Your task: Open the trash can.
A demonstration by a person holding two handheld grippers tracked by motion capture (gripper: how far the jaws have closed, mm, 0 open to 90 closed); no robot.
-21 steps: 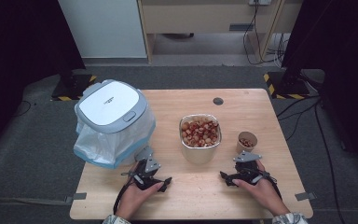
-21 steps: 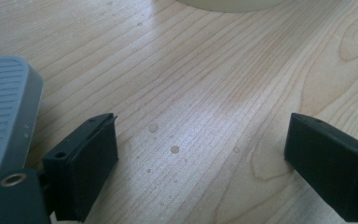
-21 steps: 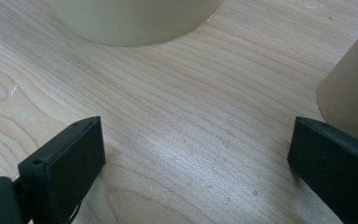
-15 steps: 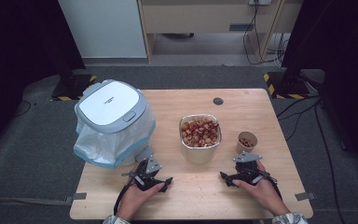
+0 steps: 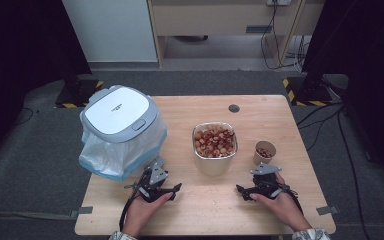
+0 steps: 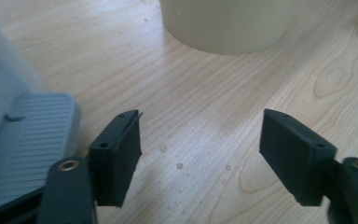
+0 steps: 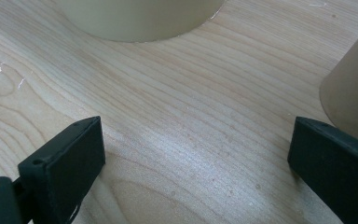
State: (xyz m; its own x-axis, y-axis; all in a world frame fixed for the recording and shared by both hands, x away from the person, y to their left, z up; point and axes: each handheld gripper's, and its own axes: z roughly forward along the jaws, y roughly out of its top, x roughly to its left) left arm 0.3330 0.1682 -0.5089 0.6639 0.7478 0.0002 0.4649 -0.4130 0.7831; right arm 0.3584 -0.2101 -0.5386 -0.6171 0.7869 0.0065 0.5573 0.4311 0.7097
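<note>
A metal bowl (image 5: pixel 214 165) heaped with brown and pale nuts (image 5: pixel 214 141) stands mid-table. A small paper cup (image 5: pixel 260 158) with a few nuts sits to its right. My left gripper (image 5: pixel 164 179) rests on the table in front of the bowl's left side, open and with nothing in it; in the left gripper view (image 6: pixel 200 154) its jaws stand wide apart over bare wood, the bowl's wall (image 6: pixel 223 23) ahead. My right gripper (image 5: pixel 260 180) rests in front of the cup, also open (image 7: pixel 196 163), between the bowl (image 7: pixel 140 16) and the cup (image 7: pixel 349 93).
A pedal bin (image 5: pixel 117 112) with a white lid and a clear plastic liner (image 5: pixel 105 160) stands at the table's left. Its grey foot pedal (image 6: pixel 23 135) lies just left of my left jaw. A dark round grommet (image 5: pixel 234 108) sits near the far edge.
</note>
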